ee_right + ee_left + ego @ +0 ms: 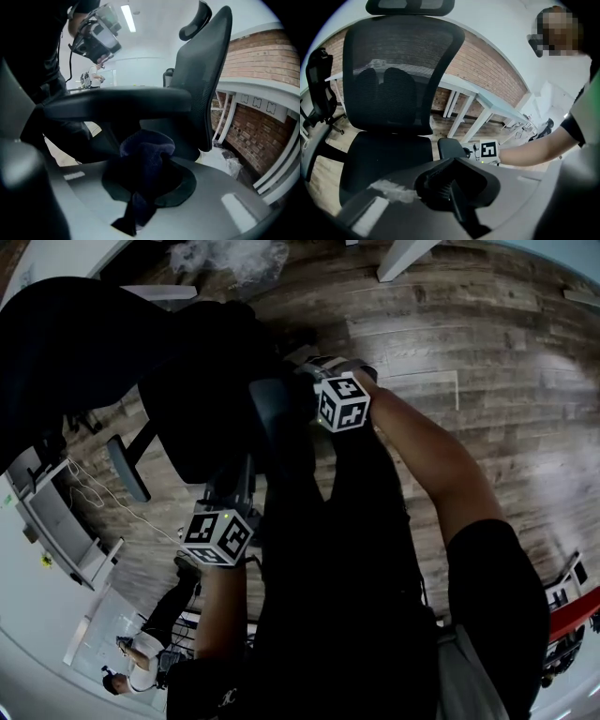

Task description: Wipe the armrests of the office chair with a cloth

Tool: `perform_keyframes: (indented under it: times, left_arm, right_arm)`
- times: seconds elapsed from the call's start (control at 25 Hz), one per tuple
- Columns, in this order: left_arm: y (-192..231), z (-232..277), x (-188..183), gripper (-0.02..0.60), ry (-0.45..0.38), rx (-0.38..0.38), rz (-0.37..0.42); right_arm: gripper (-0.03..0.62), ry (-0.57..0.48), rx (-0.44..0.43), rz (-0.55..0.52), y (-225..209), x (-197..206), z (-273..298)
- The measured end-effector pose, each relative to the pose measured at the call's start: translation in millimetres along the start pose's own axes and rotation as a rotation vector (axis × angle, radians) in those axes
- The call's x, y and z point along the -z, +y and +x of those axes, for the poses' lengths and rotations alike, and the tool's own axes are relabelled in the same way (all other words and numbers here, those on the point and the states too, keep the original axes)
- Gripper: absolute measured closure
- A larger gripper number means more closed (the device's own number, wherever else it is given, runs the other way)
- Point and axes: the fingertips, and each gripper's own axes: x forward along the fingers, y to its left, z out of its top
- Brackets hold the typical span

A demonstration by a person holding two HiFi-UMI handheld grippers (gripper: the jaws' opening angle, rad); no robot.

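Observation:
The black mesh office chair [389, 93] faces my left gripper [449, 194], whose jaws are shut on nothing. One padded armrest [451, 150] shows just past them, with the right gripper's marker cube [489, 151] beside it. My right gripper [145, 161] is shut on a dark blue cloth [146, 152], bunched between its jaws. That armrest [117, 105] crosses as a dark bar just above the cloth; whether they touch, I cannot tell. In the head view the right gripper [319, 381] is at the armrest [272, 413], and the left gripper [230, 498] is lower. The other armrest [127, 468] sticks out at the left.
White desks [487, 105] run along a brick wall [483, 70] behind the chair. A second black chair [318, 89] stands at the far left. Crumpled plastic [230, 259] lies on the wood floor [487, 362]. A grey shelf unit [56, 521] is at the left.

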Motion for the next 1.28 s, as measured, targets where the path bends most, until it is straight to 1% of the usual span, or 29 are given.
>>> perform_keyframes:
  times: [0.2, 0.4, 0.6, 0.68, 0.8, 0.88, 1.0, 1.16, 1.28]
  left_arm:
    - [9.4, -0.2, 9.0, 0.575, 0.007, -0.026, -0.022]
    - [20.1, 2.2, 20.1, 0.575, 0.017, -0.057, -0.034]
    - [28.9, 1.9, 24.1, 0.575, 0.014, -0.084, -0.045]
    - [29.7, 1.2, 25.0, 0.575, 0.013, -0.09, -0.05]
    - [27.3, 0.7, 28.0, 0.575, 0.019, -0.088, -0.057]
    - [23.4, 0.8, 29.7, 0.575, 0.029, -0.079, -0.054]
    - [14.1, -1.0, 25.6, 0.575, 0.033, -0.062, -0.04]
    - [-8.2, -5.6, 12.6, 0.575, 0.022, 0.0, -0.007]
    - [-18.3, -12.6, 7.9, 0.575, 0.026, 0.024, 0.011]
  right_arm:
    - [0.528, 0.055, -0.019, 0.076, -15.9, 36.1, 29.7]
    - [0.528, 0.098, -0.012, 0.15, -25.7, 69.6, 50.4]
    - [0.528, 0.14, 0.001, 0.231, -29.8, 94.1, 68.1]
    - [0.528, 0.16, 0.009, 0.283, -30.1, 103.6, 72.1]
    - [0.528, 0.178, 0.023, 0.394, -24.9, 113.0, 71.6]
    - [0.528, 0.175, 0.012, 0.452, -13.5, 111.6, 69.0]
    - [0.528, 0.14, -0.018, 0.503, 8.2, 96.3, 64.3]
    - [0.528, 0.089, -0.045, 0.501, 34.0, 69.1, 50.4]
    - [0.528, 0.043, -0.047, 0.497, 47.6, 48.2, 39.1]
